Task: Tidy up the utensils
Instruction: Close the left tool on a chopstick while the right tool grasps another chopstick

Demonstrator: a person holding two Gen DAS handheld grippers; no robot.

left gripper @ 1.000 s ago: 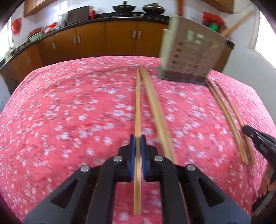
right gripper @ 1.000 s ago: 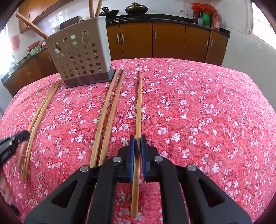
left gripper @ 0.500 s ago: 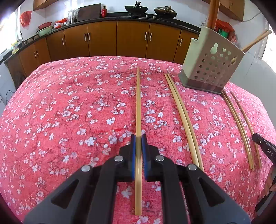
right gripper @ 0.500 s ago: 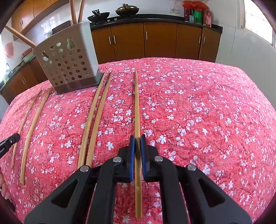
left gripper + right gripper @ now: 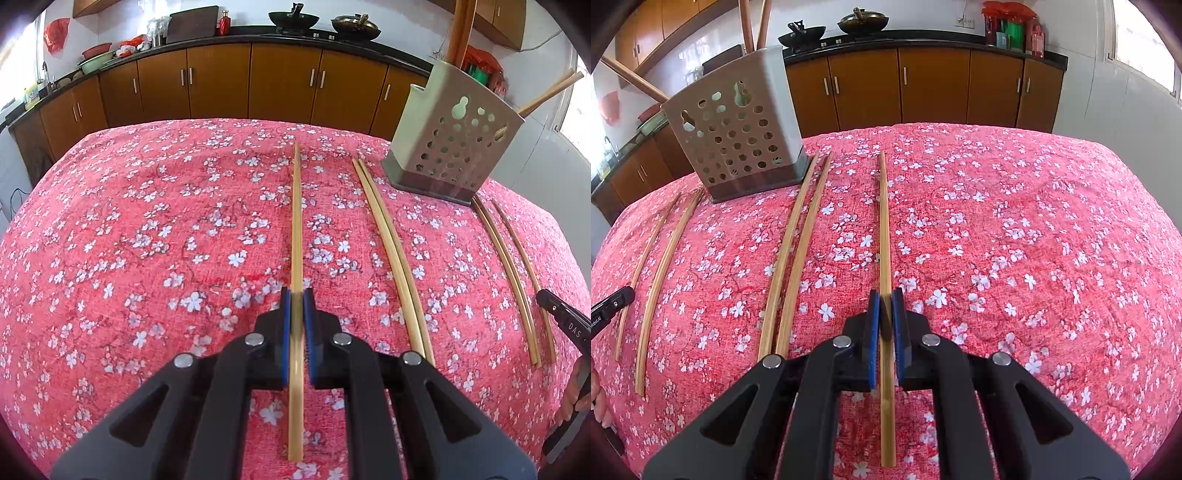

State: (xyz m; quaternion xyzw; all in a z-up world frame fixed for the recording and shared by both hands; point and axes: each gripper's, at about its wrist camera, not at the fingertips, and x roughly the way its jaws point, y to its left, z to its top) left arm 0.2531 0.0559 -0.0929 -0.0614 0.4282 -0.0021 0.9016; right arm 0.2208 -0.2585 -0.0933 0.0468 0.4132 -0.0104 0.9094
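Each gripper, left gripper [image 5: 296,295] and right gripper [image 5: 886,295], has its blue pads pinched nearly closed on its own bamboo chopstick [image 5: 296,221] [image 5: 884,221] running up mid-frame over the floral tablecloth [image 5: 147,240], a light, stiff, probably slippery stick best held near its thicker end, with the perforated utensil holder [image 5: 738,129] upper left.

Bright daylight, window glare at edges, fisheye bending, dark corners.
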